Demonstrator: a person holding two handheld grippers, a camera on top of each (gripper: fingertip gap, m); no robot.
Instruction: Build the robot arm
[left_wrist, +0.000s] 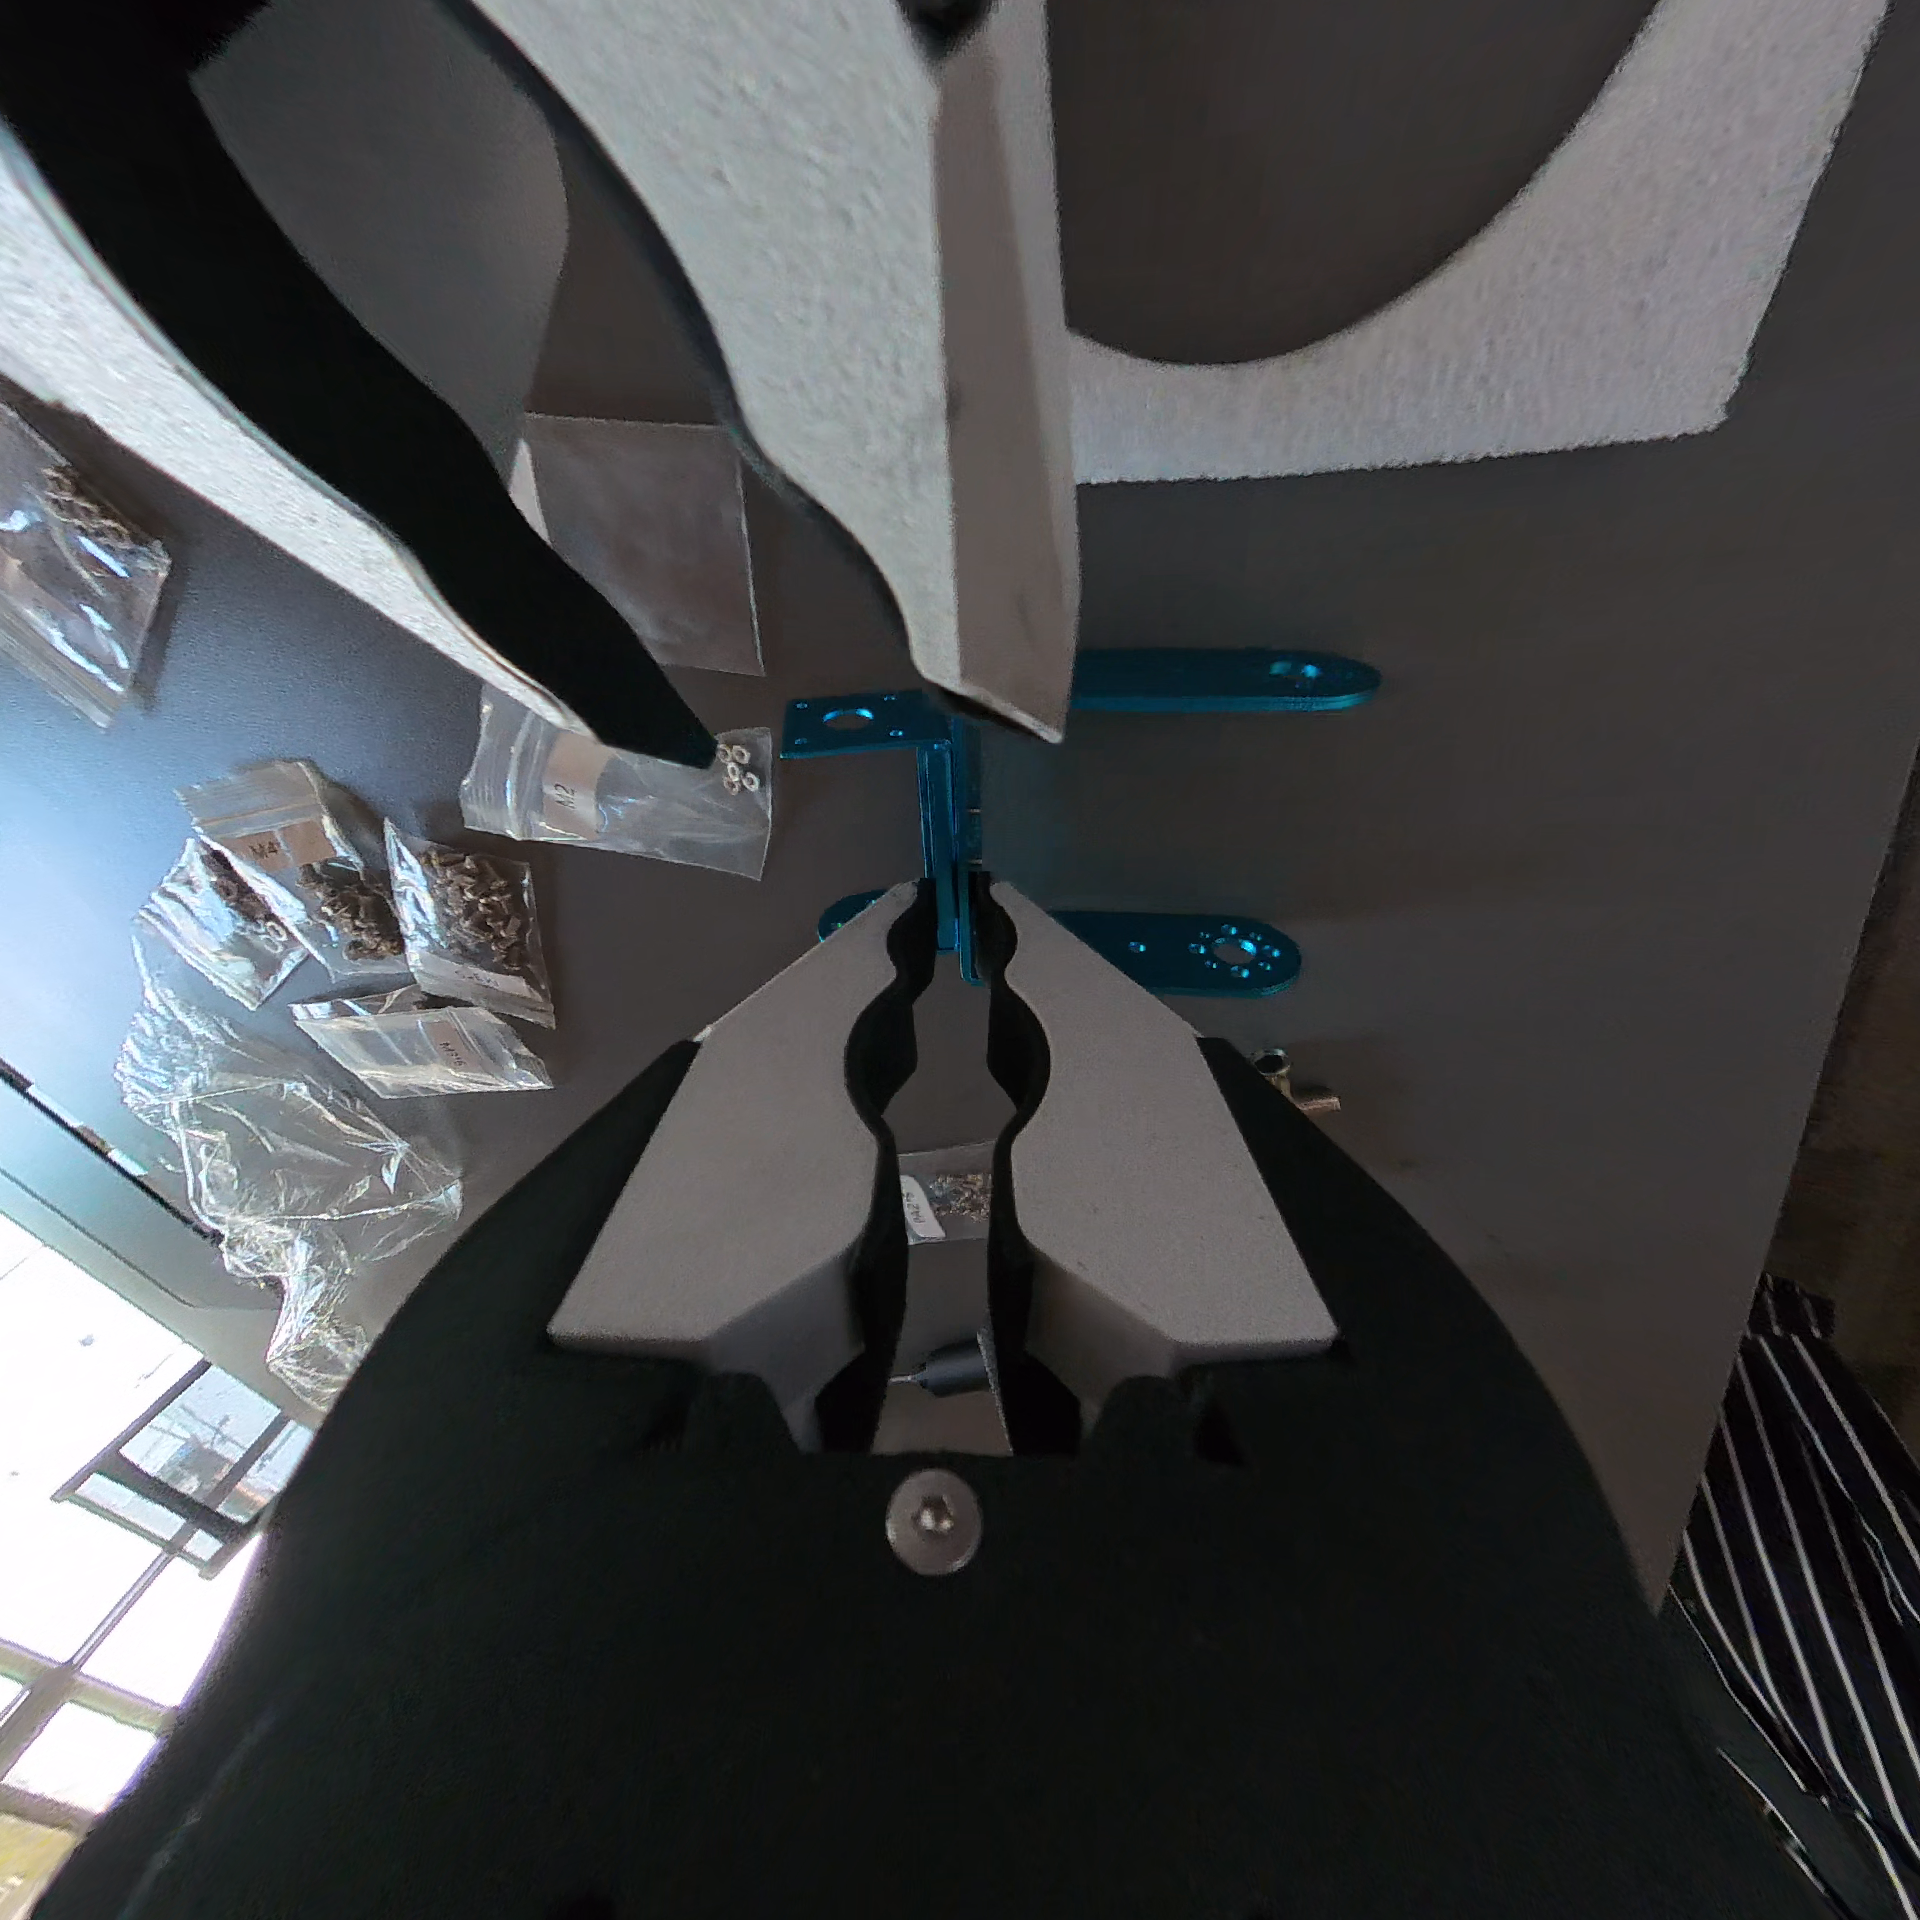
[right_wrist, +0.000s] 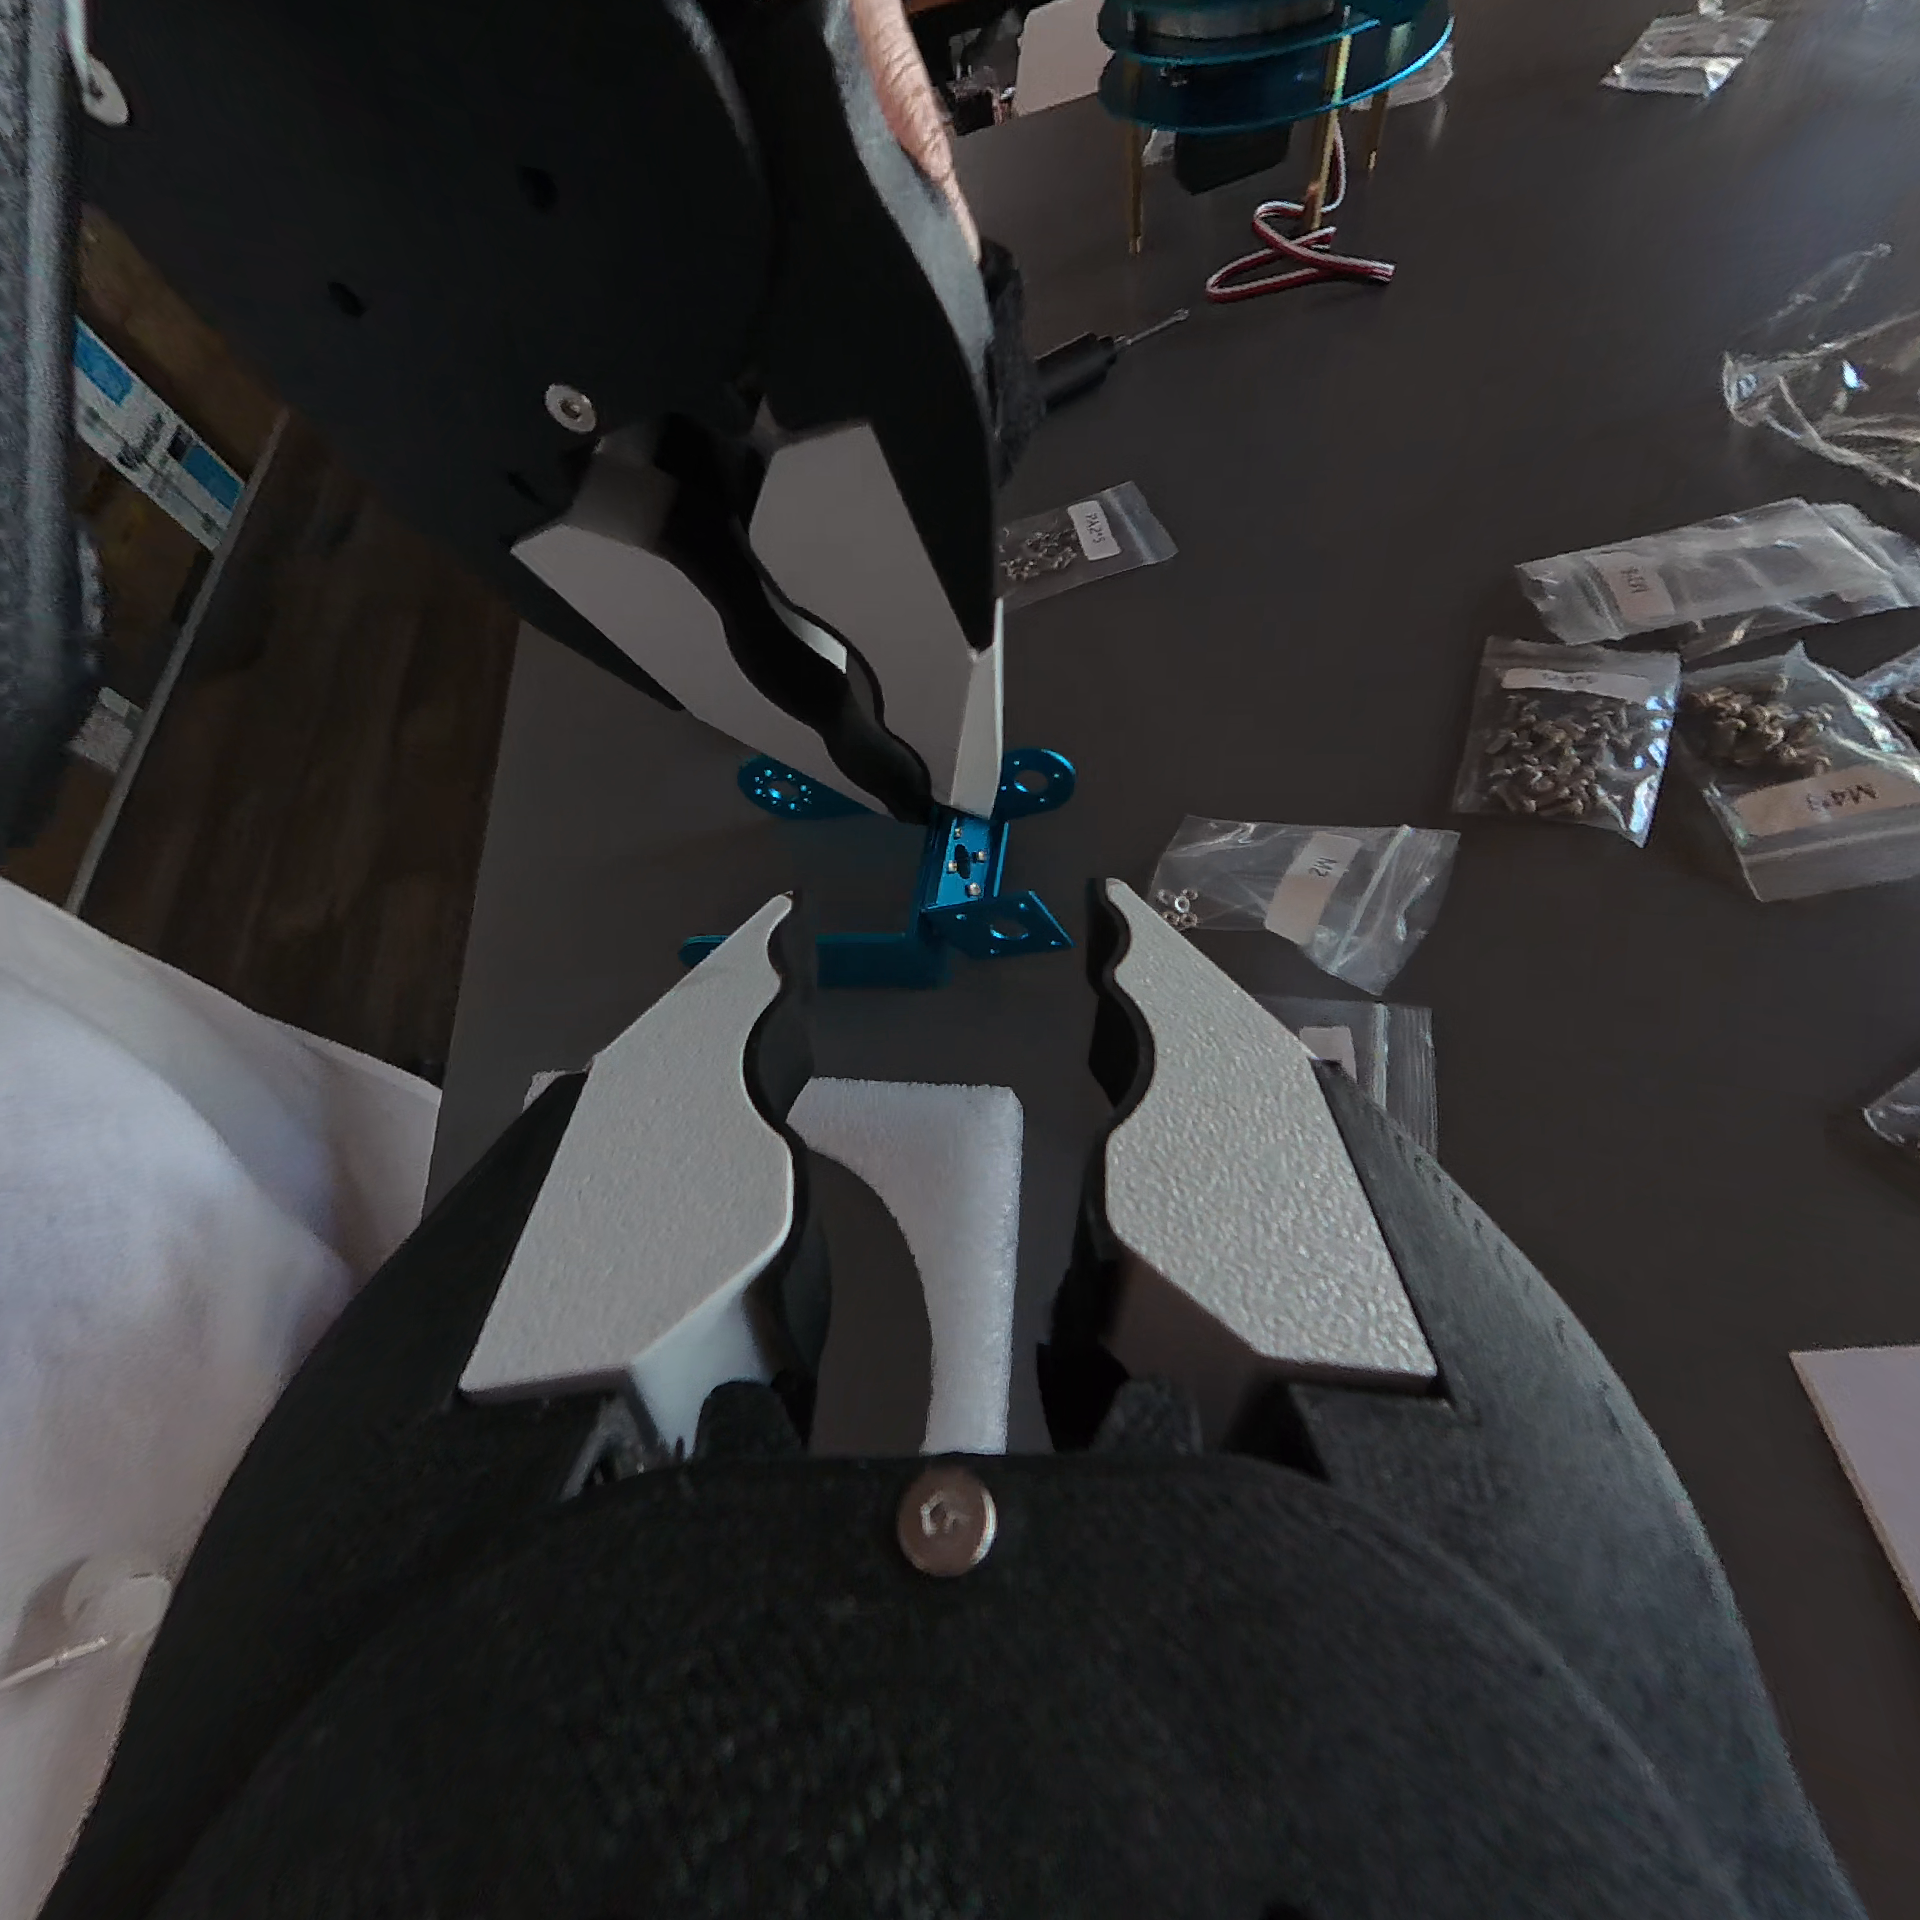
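Note:
A blue metal bracket assembly (left_wrist: 949, 800) lies on the dark table (left_wrist: 1507, 831), with flat arms ending in rounded, holed tabs (left_wrist: 1231, 951). My left gripper (left_wrist: 958, 894) is shut on the upright middle plate of this assembly. In the right wrist view the left gripper (right_wrist: 940, 805) comes down from above onto the blue assembly (right_wrist: 961, 868). My right gripper (right_wrist: 943, 902) is open and empty, its fingers standing either side of the near end of the assembly without touching it. In the left wrist view the right gripper (left_wrist: 852, 722) shows large and open at the top.
Several small clear bags of screws and nuts lie to one side (right_wrist: 1569, 738) (left_wrist: 343, 894), one bag of nuts (right_wrist: 1309, 894) close to the bracket. White foam (right_wrist: 935, 1153) lies under my right gripper. A blue round assembly on brass posts (right_wrist: 1268, 62) stands at the back. The table edge (right_wrist: 468, 883) is to the left.

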